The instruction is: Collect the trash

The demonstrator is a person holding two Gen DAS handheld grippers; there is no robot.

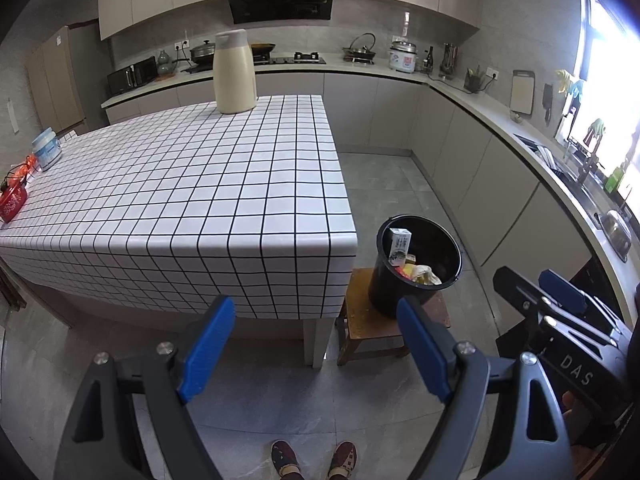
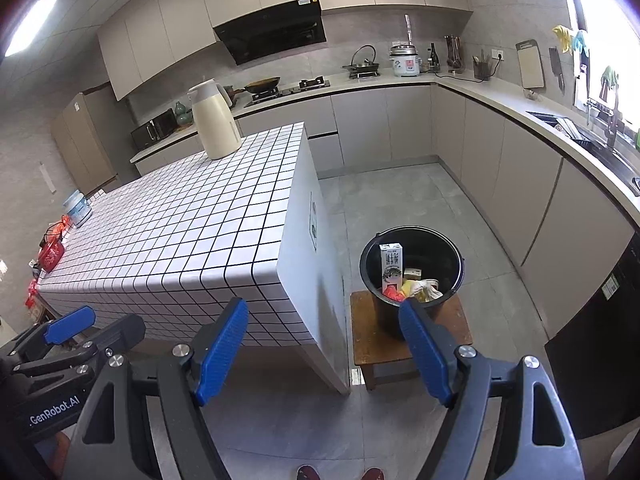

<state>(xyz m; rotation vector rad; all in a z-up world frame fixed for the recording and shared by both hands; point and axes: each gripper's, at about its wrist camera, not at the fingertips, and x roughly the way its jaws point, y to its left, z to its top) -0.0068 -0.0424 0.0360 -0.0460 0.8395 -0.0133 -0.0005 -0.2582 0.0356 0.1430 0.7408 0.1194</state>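
One bench (image 1: 200, 184) is carrying one jug (image 1: 234, 72), one tub (image 1: 46, 152) and one red bag (image 1: 12, 202). One bin (image 1: 416, 264) is sitting on one stool (image 1: 360, 320), holding one carton (image 1: 400, 244) and a few wrappers, count unclear. Two hand-held grippers are showing: left (image 1: 316, 344), right (image 2: 324, 348). Two shoes (image 1: 314, 458) are showing below.

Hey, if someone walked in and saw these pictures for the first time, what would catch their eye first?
Probably the big table with its black-and-white grid cloth, bare in the middle, with a tall cream jug at its far end. Next, the black bucket on a low wooden stool beside the table, with a milk carton and crumpled wrappers inside. Both the left gripper and right gripper hang open and empty.
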